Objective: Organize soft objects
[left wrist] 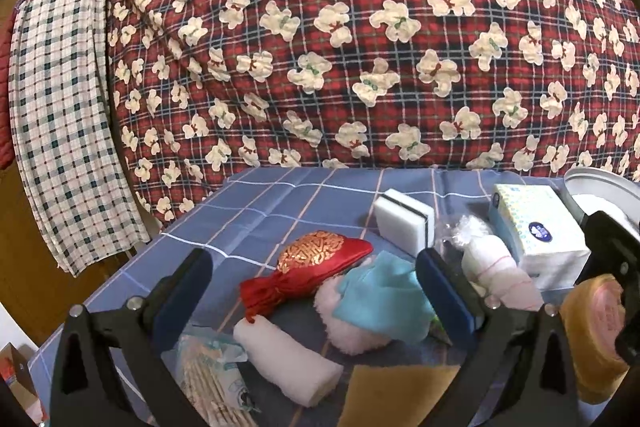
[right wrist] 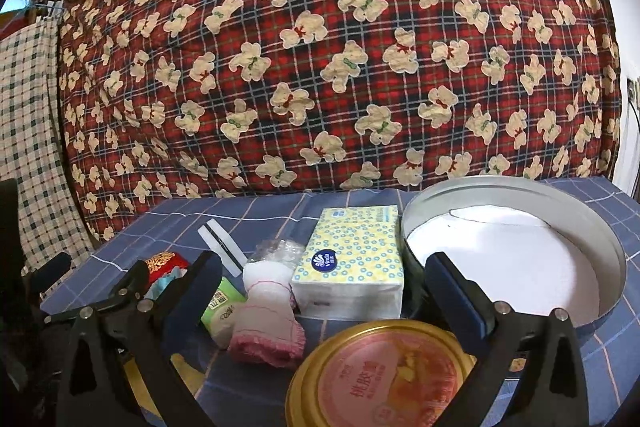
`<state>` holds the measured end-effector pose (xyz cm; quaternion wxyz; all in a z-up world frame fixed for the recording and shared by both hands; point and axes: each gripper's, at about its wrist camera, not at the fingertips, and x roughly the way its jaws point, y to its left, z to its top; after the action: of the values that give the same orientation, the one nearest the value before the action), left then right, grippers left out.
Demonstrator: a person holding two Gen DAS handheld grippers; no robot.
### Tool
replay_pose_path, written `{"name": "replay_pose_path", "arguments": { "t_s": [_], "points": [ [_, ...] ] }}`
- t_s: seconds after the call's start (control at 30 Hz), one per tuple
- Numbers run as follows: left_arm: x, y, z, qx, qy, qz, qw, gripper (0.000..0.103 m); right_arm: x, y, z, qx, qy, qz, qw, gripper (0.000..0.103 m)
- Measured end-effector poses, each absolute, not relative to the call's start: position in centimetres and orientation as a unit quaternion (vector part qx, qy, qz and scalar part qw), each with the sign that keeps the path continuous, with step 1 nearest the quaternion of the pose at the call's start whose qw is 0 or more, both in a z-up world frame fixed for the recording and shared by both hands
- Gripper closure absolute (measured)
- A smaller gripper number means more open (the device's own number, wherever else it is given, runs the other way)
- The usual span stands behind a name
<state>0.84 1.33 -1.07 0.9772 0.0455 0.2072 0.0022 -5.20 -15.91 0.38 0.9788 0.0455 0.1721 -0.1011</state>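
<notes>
- left claw point(left wrist: 316, 291): jaws apart, holding nothing, hovering low over the worktop point(left wrist: 256, 211) with its blue checked cloth.
- between its jaws lie a red pouch point(left wrist: 316, 259) with gold print and, at its 4 o'clock and touching it, a blue cloth point(left wrist: 380, 295) over a pink fluffy piece point(left wrist: 340, 327).
- a white roll point(left wrist: 288, 359) lies at 6 o'clock of the pouch; a white sponge point(left wrist: 404, 223) sits at its 1 o'clock, apart.
- right claw point(right wrist: 320, 295): jaws apart, empty.
- between its jaws: a tissue pack point(right wrist: 352, 259), with a white and pink rolled cloth point(right wrist: 268, 311) touching it at 8 o'clock, and a gold lid point(right wrist: 384, 375) at 6 o'clock.
- a round tin point(right wrist: 516, 259) stands just beside the tissue pack at 3 o'clock, open, white inside.
- a bear-print quilt point(right wrist: 340, 47) fills the background.
</notes>
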Motion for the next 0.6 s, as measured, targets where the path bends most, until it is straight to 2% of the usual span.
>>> {"name": "replay_pose_path", "arguments": {
  "t_s": [0.23,0.6],
  "points": [
    [0.4,2.3,-1.1,0.053,0.22,0.029,0.974,0.0,-5.3,-15.5,0.5,0.036,0.168,-0.081,0.982,0.0],
    [-1.3,10.8,-2.1,-0.004,0.293,0.054,0.955,0.0,-4.7,-12.7,-0.6,0.007,0.207,0.021,0.978,0.0]
  ]
}}
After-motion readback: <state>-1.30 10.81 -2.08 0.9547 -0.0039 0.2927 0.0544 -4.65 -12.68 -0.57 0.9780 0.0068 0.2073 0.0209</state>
